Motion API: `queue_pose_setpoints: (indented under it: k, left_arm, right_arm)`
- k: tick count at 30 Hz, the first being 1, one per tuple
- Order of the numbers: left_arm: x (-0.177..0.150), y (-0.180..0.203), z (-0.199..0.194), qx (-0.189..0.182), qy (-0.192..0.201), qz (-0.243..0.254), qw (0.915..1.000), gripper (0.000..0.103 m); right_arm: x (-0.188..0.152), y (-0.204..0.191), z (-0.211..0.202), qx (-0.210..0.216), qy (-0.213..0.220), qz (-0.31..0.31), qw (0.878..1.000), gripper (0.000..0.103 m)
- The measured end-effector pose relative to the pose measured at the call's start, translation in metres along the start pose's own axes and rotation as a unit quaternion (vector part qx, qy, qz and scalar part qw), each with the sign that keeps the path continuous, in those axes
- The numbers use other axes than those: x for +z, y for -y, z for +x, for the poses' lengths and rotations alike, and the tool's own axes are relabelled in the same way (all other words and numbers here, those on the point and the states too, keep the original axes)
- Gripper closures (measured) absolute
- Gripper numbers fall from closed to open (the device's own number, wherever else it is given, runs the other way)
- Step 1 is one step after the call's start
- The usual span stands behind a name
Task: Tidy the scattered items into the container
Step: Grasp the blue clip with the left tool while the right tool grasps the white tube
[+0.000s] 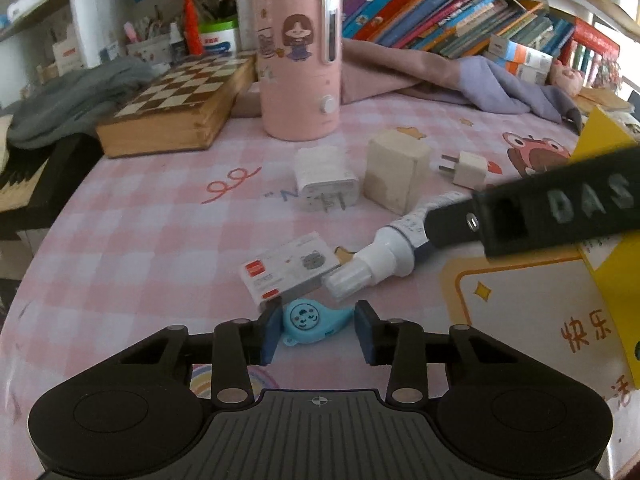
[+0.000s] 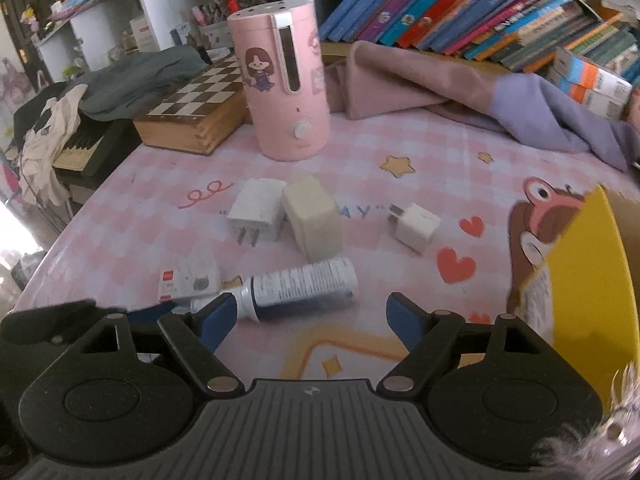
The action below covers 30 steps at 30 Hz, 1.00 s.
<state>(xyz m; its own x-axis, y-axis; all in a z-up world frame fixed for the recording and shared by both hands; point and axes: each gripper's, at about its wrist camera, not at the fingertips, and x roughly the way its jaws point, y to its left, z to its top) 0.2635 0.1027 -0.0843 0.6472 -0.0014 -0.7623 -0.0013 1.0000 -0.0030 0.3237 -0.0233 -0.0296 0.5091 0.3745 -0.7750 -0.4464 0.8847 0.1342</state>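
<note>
A small blue whale-shaped trinket (image 1: 306, 319) lies on the pink checked tablecloth, and my left gripper (image 1: 319, 330) is shut on it, pads against its head and tail. Just beyond lie a small card box (image 1: 288, 272) and a white spray bottle (image 1: 384, 256). One black finger (image 1: 452, 228) of the right gripper rests over the bottle's body. In the right wrist view my right gripper (image 2: 311, 318) stands open just short of the spray bottle (image 2: 300, 288), nothing between its pads. A white charger (image 2: 256, 210), a cream block (image 2: 314, 220) and a small plug (image 2: 418, 228) lie further back. The yellow box (image 2: 580, 264) stands at the right.
A pink canister (image 1: 298, 60) and a wooden chessboard box (image 1: 180, 100) stand at the back. A pink and purple cloth (image 1: 440, 76) lies in front of rows of books (image 1: 460, 12). Grey clothing (image 1: 72, 96) is heaped at the left edge.
</note>
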Motion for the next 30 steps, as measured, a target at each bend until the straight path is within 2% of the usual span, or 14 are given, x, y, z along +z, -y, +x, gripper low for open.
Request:
queue_pose_setpoints:
  k: [7,10,13,17,21,26,27,28,30]
  left_arm:
    - [-0.005,-0.012,-0.016,0.003,-0.004,-0.018,0.9998,0.065]
    - [-0.005,-0.016,-0.024,0.006,0.002,-0.019,0.9998,0.065]
    - [-0.006,-0.017,-0.030,0.012,0.003,-0.016,0.9998,0.065]
    - [-0.008,-0.021,-0.036,0.017,0.006,-0.020,0.9996,0.065]
    - [-0.007,-0.023,-0.040,0.015,0.011,-0.022,0.9996,0.065]
    - [-0.006,-0.020,-0.046,0.009,0.023,-0.014,0.9996,0.065]
    - [-0.006,-0.019,-0.047,0.008,0.024,-0.014,0.9996,0.065]
    - [-0.006,-0.019,-0.048,0.007,0.025,-0.014,0.9996,0.065]
    - [-0.005,-0.019,-0.048,0.006,0.027,-0.013,0.9995,0.065]
  right_arm:
    - [0.020,0.000,0.029,-0.017,-0.020,0.008,1.000,0.021]
    - [0.019,0.001,0.040,-0.021,-0.038,0.038,0.998,0.020]
    - [0.014,0.005,0.050,0.002,-0.054,0.081,0.995,0.022]
    - [0.006,0.006,0.046,0.007,-0.059,0.066,0.996,0.024]
    - [0.001,0.015,0.039,-0.001,-0.063,0.078,0.995,0.024]
    - [-0.009,0.017,0.024,0.008,-0.068,0.035,0.997,0.027]
    - [-0.011,0.017,0.019,0.013,-0.063,0.026,0.998,0.035]
    - [-0.012,0.017,0.013,0.016,-0.052,0.020,0.998,0.054]
    - [-0.011,0.016,0.007,0.031,-0.047,0.007,0.998,0.068]
